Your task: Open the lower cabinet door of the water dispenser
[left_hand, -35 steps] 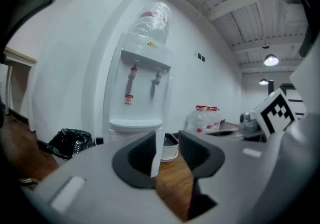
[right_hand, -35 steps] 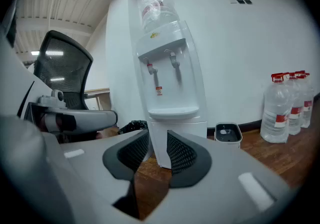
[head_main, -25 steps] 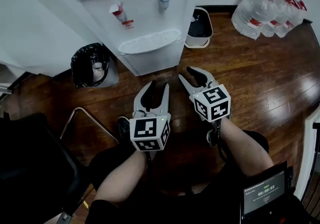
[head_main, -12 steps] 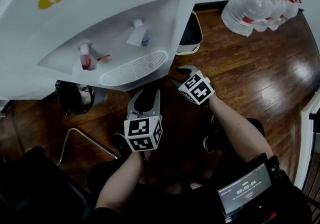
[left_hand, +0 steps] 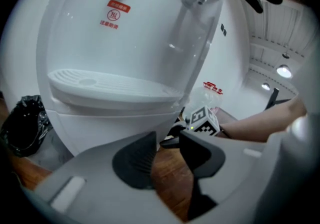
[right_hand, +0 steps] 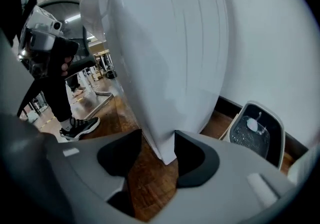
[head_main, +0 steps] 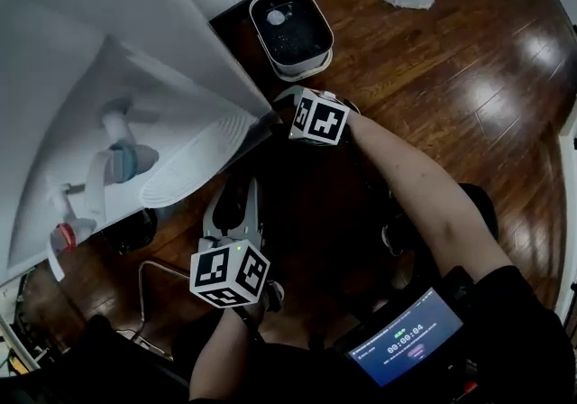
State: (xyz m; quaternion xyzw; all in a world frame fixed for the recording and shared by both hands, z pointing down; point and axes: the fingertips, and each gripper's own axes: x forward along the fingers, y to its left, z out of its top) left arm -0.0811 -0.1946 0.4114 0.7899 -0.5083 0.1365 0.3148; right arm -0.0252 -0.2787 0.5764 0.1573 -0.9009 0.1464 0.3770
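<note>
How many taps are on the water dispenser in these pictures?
2. In the head view, the blue tap sits beside the drip tray, and the red tap is lower left of it, near the picture's edge. No third seems hidden.

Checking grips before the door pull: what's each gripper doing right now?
Left gripper: open, empty.
Right gripper: open, jaws just been opening; dispenser corner stands between them, not clamped.

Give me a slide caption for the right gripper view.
Right tongs, just opening, with the dispenser's bottom corner seen between them, ungripped.
</note>
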